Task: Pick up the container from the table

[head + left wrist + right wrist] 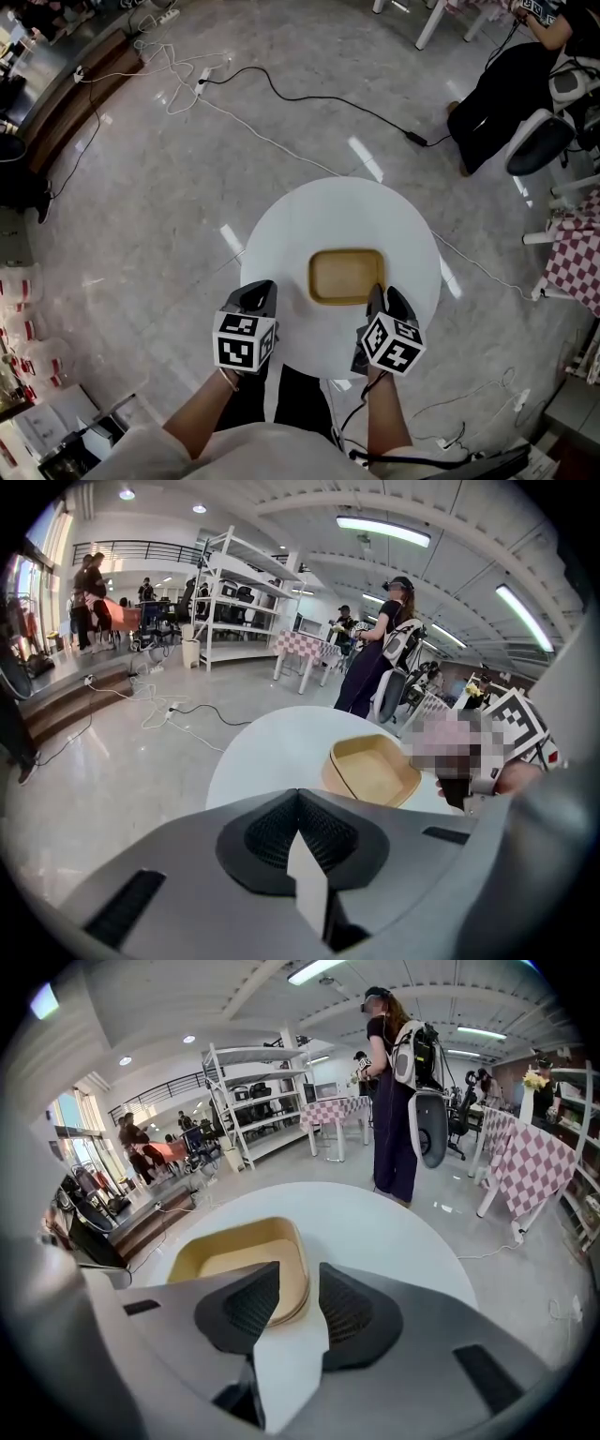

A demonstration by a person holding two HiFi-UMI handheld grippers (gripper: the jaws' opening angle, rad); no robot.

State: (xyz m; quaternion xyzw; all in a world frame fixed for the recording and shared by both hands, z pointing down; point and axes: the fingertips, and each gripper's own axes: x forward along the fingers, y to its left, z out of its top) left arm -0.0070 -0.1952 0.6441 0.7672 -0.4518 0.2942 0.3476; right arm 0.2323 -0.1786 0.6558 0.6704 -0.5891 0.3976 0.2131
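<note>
The container, a shallow tan tray with rounded corners, lies flat and empty on the round white surface, toward its near side. From the head view its near right corner meets the tip of the right tool, while the left tool hangs over the near left edge of the surface, apart from the tray. Only the right gripper view shows how that tool stands: its 2 jaws are wide apart, 1 pad over the inside of the container and the other outside it, with the right-hand wall of the tray in the gap and neither pad pressing on it. The left gripper view gives what the head view cannot: the 2 jaws of the left tool are closed against each other with nothing between them, and the container sits beyond them to the right, beside the marker cube of the other tool. The head view alone takes in the cables trailing over the glossy floor; the gripper views add a white shelving rack and a standing person beyond the surface.
</note>
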